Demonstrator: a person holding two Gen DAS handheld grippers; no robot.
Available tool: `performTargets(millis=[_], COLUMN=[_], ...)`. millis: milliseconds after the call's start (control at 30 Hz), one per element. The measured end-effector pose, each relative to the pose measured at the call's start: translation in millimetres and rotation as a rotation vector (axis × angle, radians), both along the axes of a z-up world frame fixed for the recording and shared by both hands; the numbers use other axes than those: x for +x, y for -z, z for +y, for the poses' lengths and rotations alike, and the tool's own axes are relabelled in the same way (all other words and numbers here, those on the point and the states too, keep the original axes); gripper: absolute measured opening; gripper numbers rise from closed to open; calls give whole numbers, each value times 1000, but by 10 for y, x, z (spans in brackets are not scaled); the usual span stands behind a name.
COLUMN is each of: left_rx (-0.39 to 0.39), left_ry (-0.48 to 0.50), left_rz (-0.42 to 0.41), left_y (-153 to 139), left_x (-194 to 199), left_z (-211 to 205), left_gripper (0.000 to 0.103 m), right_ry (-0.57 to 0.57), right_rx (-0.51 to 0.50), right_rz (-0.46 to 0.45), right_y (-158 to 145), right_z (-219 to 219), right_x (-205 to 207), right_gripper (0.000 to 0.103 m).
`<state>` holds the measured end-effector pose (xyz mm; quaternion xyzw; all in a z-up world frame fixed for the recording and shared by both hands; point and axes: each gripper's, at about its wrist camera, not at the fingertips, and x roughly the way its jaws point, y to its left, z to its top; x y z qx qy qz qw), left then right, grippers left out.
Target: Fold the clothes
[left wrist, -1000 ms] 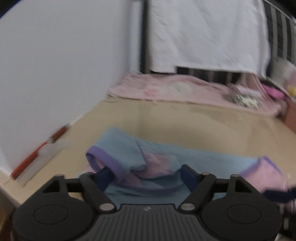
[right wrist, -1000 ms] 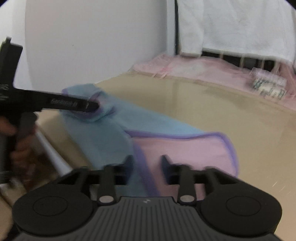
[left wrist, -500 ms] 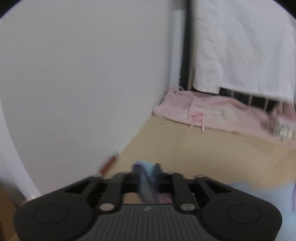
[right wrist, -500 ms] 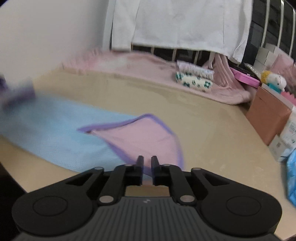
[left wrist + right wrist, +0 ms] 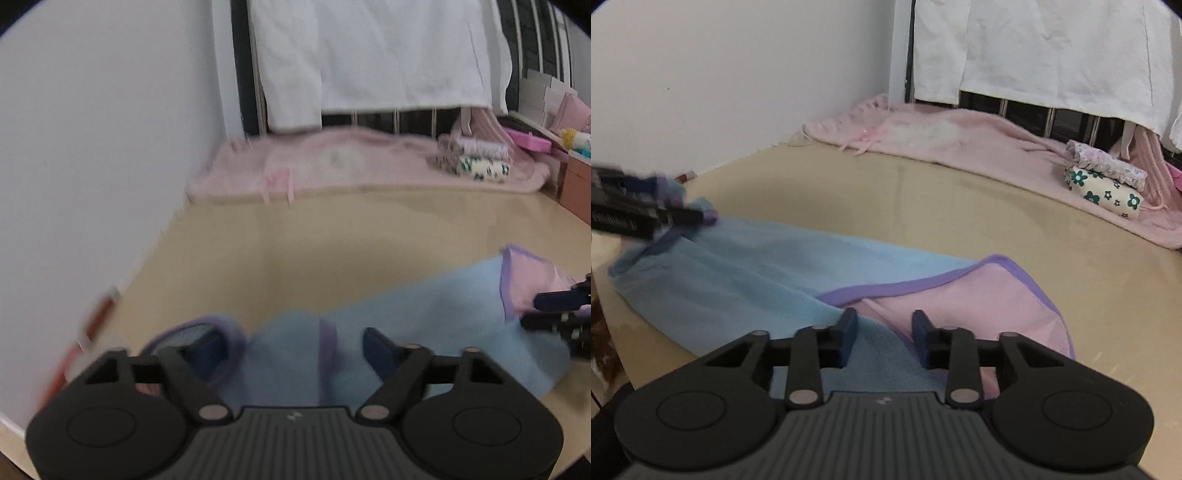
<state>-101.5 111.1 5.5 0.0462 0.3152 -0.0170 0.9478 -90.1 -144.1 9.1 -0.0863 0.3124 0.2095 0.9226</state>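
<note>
A light blue garment (image 5: 746, 273) with purple trim and a pink panel (image 5: 979, 299) lies stretched across the beige table (image 5: 923, 192). My left gripper (image 5: 291, 350) is open over the garment's left end, a purple-trimmed fold (image 5: 325, 343) between its fingers. It also shows at the left of the right wrist view (image 5: 683, 218). My right gripper (image 5: 884, 336) is open over the garment's right end, where blue meets pink. It shows at the right edge of the left wrist view (image 5: 546, 310).
A pink blanket (image 5: 960, 136) lies along the table's far edge with two folded patterned cloths (image 5: 1104, 181) on it. A white wall (image 5: 92, 147) stands at left, a red-and-white object (image 5: 96, 321) at its foot. White cloth (image 5: 388, 55) hangs behind. A brown box (image 5: 576, 184) is far right.
Both grippers were shut on the garment's ends half a second ago and are open now. The garment lies stretched out flat on the table between them.
</note>
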Motion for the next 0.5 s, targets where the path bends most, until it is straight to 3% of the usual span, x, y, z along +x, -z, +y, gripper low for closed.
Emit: performTargets(millis=[33,67,167,267,333,367,400,500], left_rx=[0,0,-88,-152,-175,-181,-184,-178], left_ry=[-10,-20,-31,-27,-30,-58,-97,-136], left_rz=[-1,-2,-116,-163,-160,-171,-186,-130], left_y=[-9,-19,-170,-318,-365,-345,-308,-152], left_x=[10,19,97,203,218,200,173,129], left_z=[31,62,284,445,513,532,544,573], left_gripper=[3,6,6,14,40,77,103,103], right_ry=[2,11,131,266,327,346,364,415], right_rx=[-19,-47,-168,-182,-167,-166,-166,-165], right_rz=[1,-3,-53,-48,-38,-39,-41,-44], right_y=[-7,-12,3,5,5,14,24,51], right_z=[-1,-2,-74,-367,-565,-623,-680,-837], right_x=[-28,-52,-70,-53,-66,-90,-113,-181], right_gripper=[6,6,5,5,6,6,6,6])
